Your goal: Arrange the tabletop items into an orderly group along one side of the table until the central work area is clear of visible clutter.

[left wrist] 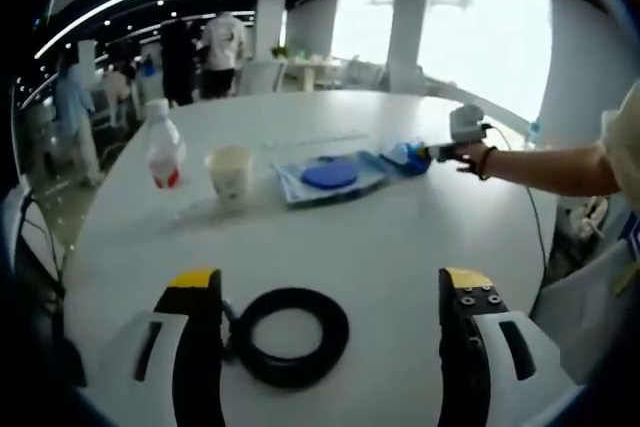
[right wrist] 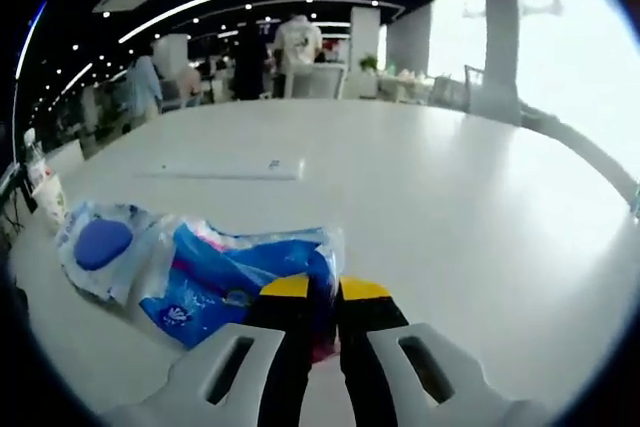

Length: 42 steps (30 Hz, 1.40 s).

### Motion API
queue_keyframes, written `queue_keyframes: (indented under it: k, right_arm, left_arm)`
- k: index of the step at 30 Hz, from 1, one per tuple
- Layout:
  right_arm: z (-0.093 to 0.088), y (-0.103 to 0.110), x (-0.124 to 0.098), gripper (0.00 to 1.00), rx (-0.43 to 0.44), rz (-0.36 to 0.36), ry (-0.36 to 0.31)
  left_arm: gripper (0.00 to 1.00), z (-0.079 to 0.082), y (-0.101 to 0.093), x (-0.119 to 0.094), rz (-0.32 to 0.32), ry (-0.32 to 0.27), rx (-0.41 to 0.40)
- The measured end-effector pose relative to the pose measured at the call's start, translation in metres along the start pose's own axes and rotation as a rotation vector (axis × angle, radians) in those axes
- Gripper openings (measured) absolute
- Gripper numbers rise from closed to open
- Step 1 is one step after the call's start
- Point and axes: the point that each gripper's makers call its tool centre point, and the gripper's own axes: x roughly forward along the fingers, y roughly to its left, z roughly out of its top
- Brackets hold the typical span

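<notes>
A white round table [left wrist: 400,237] held everything. The left gripper [left wrist: 328,297] stood open, a black ring [left wrist: 290,335] just inside its left jaw. The right gripper [right wrist: 325,292] was clamped on a blue tissue pack [right wrist: 235,267].

people [left wrist: 218,52] standing beyond the white table [left wrist: 400,237]

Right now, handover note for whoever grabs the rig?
Left gripper: open, low over the table, black ring by its left jaw.
Right gripper: shut on the blue pack, which lies beside the clear bag holding a blue disc.
Bottle and cup stand together left of the bag.
Done: nothing grouped yet.
Left: move pack, ring, the rest to one side.
</notes>
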Motion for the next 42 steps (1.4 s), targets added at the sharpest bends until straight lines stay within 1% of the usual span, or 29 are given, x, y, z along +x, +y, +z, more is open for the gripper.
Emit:
queue_keyframes:
  k: [4,10,14,16,17,18,20,24,27,30,34,35,37,38,39,42]
  right_arm:
    - [0.004,0.0,-0.002,0.13,0.018,0.002,-0.013]
    - [0.01,-0.002,-0.006,0.26,0.036,0.008,-0.038]
    - [0.016,-0.003,-0.009,0.37,0.044,0.016,-0.059]
    - [0.018,-0.003,-0.01,0.41,0.044,0.016,-0.064]
    - [0.019,-0.003,-0.011,0.42,0.05,0.019,-0.065]
    - [0.02,0.0,-0.012,0.45,0.072,0.04,-0.073]
    - [0.02,0.001,-0.013,0.53,0.087,0.042,-0.071]
    - [0.023,0.004,-0.018,0.63,0.111,0.052,-0.082]
    - [0.026,0.008,-0.022,0.72,0.106,0.065,-0.096]
    - [0.026,0.015,-0.027,0.82,0.105,0.084,-0.096]
    - [0.027,0.028,-0.035,0.99,0.087,0.123,-0.11]
    - [0.027,0.033,-0.039,0.99,0.088,0.14,-0.108]
    - [0.026,0.036,-0.042,1.0,0.08,0.141,-0.101]
    - [0.024,0.038,-0.044,1.0,0.073,0.145,-0.081]
    - [0.023,0.04,-0.046,1.0,0.073,0.151,-0.078]
    - [0.027,0.05,-0.053,1.0,0.065,0.17,-0.089]
  left_arm:
    - [0.87,0.001,0.001,-0.001,0.0,-0.011,-0.014]
    - [0.88,0.002,0.0,-0.001,0.002,-0.013,-0.011]
    - [0.89,0.003,0.0,-0.002,0.0,-0.015,-0.011]
    - [0.89,0.004,0.0,-0.002,-0.001,-0.015,-0.008]
    - [0.9,0.004,0.0,-0.002,0.0,-0.015,-0.004]
    - [0.91,0.004,-0.001,-0.003,0.001,-0.017,0.001]
    - [0.92,0.005,-0.001,-0.003,-0.001,-0.018,-0.001]
    - [0.93,0.006,-0.001,-0.004,0.0,-0.021,-0.001]
    - [0.94,0.007,-0.001,-0.004,0.001,-0.025,0.0]
    - [0.94,0.007,-0.001,-0.005,0.0,-0.025,-0.001]
    - [0.96,0.007,-0.002,-0.006,-0.001,-0.027,0.002]
    - [0.96,0.008,-0.003,-0.006,-0.003,-0.028,0.002]
    - [0.97,0.008,-0.003,-0.006,-0.004,-0.03,0.002]
    - [0.97,0.009,-0.003,-0.006,-0.008,-0.033,0.006]
    - [0.98,0.009,-0.004,-0.006,-0.01,-0.033,0.005]
    - [0.99,0.011,-0.003,-0.007,-0.009,-0.042,0.007]
